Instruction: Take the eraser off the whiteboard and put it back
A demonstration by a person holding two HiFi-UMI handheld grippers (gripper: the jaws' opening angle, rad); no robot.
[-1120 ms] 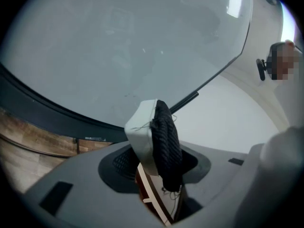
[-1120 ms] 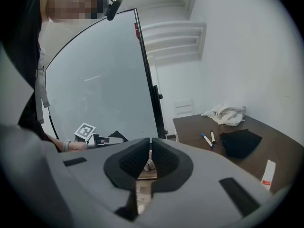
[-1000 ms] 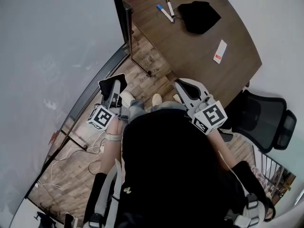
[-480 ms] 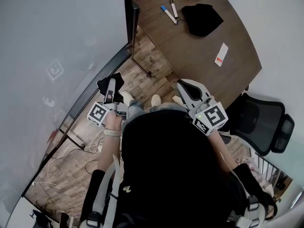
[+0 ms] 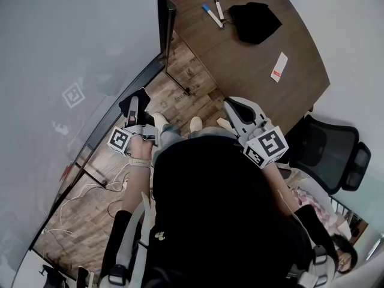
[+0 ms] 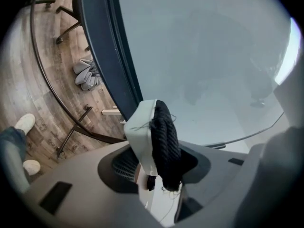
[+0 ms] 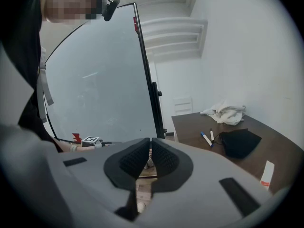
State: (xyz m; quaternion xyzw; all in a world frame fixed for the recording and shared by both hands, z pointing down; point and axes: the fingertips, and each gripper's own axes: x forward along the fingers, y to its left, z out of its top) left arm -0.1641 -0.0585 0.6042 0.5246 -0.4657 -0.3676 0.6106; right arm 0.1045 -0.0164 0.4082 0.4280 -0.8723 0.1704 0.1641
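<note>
L gripper (image 6: 157, 167) is clamped on the white plastic eraser w/ black fuzzy pad (image 6: 153, 131), jaws approx halfway apart around it. Eraser's off the big pale grey whiteboard (image 6: 204, 56), held near its dark lower frame (image 6: 110, 56) on the left. R gripper (image 7: 149, 158) has its jaws pressed together w/ nothing in them, facing the dark brown wooden table (image 7: 199, 122) far right.

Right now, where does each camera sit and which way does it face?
Head view: on the person's head, steeply down; black torso, left gripper, right gripper show.
Left gripper view: on left gripper, facing grey whiteboard; jaws clamp white-backed black eraser.
Right gripper view: on right gripper, facing dark wooden table; jaws shut.
Head and right gripper views share that table.
</note>
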